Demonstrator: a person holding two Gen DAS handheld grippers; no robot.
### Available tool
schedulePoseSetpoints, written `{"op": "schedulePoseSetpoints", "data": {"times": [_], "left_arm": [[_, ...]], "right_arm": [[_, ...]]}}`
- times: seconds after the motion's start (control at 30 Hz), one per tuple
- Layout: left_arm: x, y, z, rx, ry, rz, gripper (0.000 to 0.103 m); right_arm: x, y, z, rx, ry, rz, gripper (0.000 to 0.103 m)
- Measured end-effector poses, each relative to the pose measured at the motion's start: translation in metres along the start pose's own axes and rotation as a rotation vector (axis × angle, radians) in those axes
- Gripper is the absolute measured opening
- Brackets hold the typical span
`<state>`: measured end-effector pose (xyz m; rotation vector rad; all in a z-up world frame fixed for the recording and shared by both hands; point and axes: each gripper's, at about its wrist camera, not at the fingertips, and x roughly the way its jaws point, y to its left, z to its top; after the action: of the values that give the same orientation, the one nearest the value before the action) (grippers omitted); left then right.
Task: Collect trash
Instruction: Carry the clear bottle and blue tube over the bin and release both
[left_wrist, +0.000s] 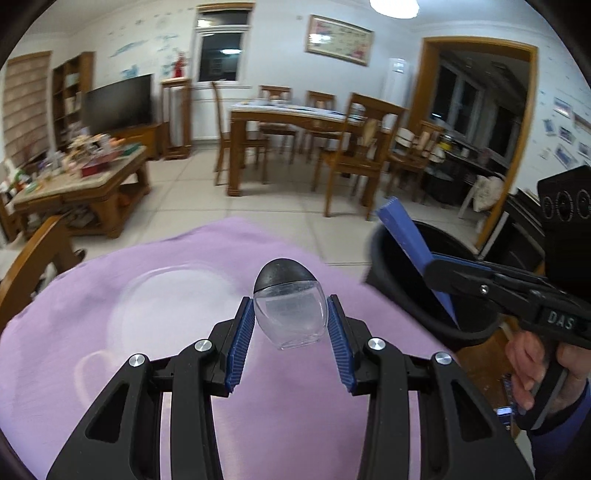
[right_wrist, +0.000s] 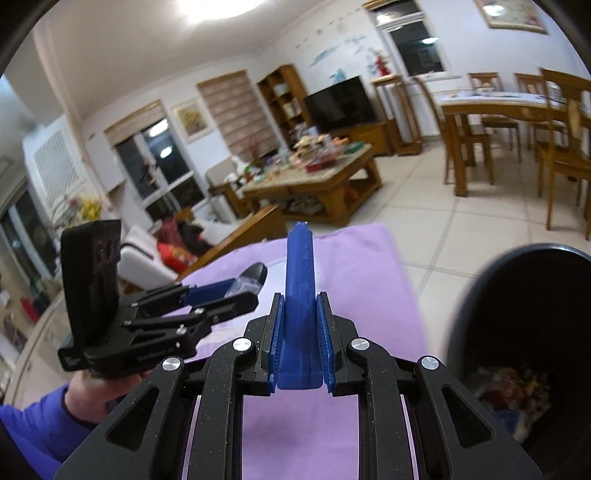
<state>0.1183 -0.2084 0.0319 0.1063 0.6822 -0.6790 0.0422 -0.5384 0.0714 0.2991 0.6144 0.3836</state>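
So the left tool (left_wrist: 290, 321) is clamped on a small clear bottle (left_wrist: 290, 317) with a rounded black cap. It sits dead centre in the left wrist view, both blue ribbed pads pressed against its sides, cap pointing away from the camera. Under it is the purple cloth (left_wrist: 110, 332) covering the worktop, and you can just make out a clear glass plate (left_wrist: 155, 295) lying on the cloth a bit left of the bottle.

The right tool (right_wrist: 300, 347) is closed on a flat blue plastic piece (right_wrist: 300, 280), which stands up between the pads in the middle of the right wrist view. In the left wrist view the same blue piece (left_wrist: 406, 236) shows at the right, angled up over the rim of the black trash bin (left_wrist: 391, 291).

The bin (right_wrist: 480, 325) fills the lower right of the right wrist view, next to the worktop edge, and there's some colourful stuff at the bottom, too blurry to say what. The left tool (right_wrist: 236, 291) and its bottle show in the left part of that view, held by a hand (right_wrist: 96, 391) in a purple sleeve.
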Motion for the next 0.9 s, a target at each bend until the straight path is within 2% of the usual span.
{"op": "schedulePoseSetpoints", "data": {"times": [0.2, 0.4, 0.5, 0.67, 0.9], "left_arm": [[0.035, -0.069, 0.013, 0.066, 0.026, -0.097, 0.04], [0.076, -0.127, 0.016, 0.118, 0.072, -0.178, 0.04], [0.095, -0.149, 0.013, 0.139, 0.101, -0.198, 0.04], [0.117, -0.173, 0.005, 0.17, 0.142, -0.21, 0.04], [0.131, -0.186, -0.003, 0.203, 0.187, -0.197, 0.041]], "right_arm": [[-0.071, -0.071, -0.013, 0.093, -0.076, -0.096, 0.018], [-0.119, -0.138, -0.04, 0.181, -0.103, -0.194, 0.018], [-0.129, -0.166, -0.055, 0.212, -0.097, -0.233, 0.018], [-0.13, -0.193, -0.071, 0.266, -0.086, -0.244, 0.019], [-0.117, -0.21, -0.083, 0.294, -0.068, -0.259, 0.019]]}}
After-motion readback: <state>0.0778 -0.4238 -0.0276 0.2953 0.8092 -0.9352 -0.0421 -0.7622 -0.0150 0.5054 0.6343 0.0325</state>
